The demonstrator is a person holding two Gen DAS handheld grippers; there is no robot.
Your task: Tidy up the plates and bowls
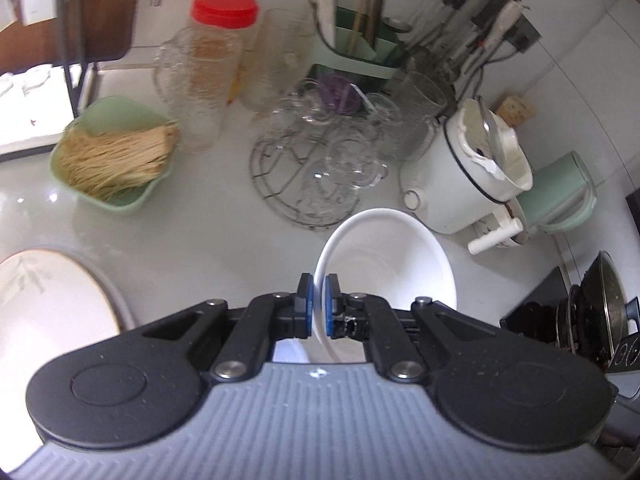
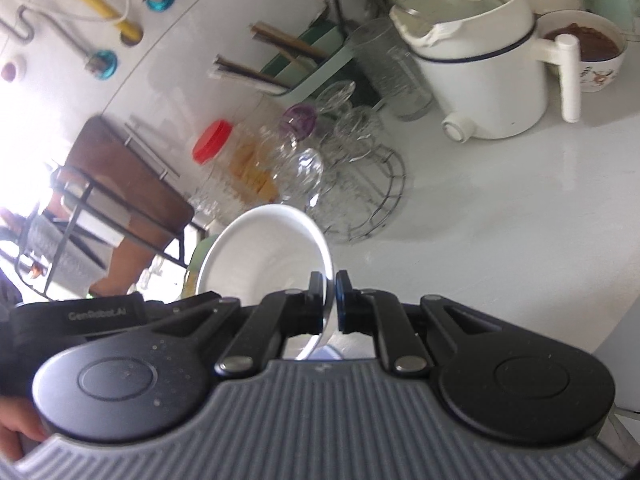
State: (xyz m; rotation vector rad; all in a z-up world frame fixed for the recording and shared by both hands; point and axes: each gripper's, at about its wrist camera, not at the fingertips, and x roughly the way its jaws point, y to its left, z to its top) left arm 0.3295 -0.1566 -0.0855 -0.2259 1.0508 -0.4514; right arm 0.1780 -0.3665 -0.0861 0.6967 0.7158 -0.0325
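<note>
My left gripper (image 1: 319, 300) is shut on the rim of a white bowl (image 1: 392, 264) and holds it over the white counter, opening to the right. My right gripper (image 2: 330, 300) is shut on the rim of a white bowl (image 2: 264, 256), held tilted above the counter. Whether this is the same bowl in both views I cannot tell. A large white plate (image 1: 44, 304) with a faint leaf pattern lies on the counter at the lower left of the left wrist view. The other gripper's body (image 2: 80, 316) shows at the left of the right wrist view.
A wire rack of glass cups (image 1: 320, 160), a green basket of dried noodles (image 1: 112, 160), a red-lidded jar (image 1: 216, 48), a white electric pot (image 1: 464, 168), a green utensil holder (image 1: 356, 48) and a stove with a pan (image 1: 592, 312) crowd the counter. A bowl of brown food (image 2: 584, 48) stands beside the pot.
</note>
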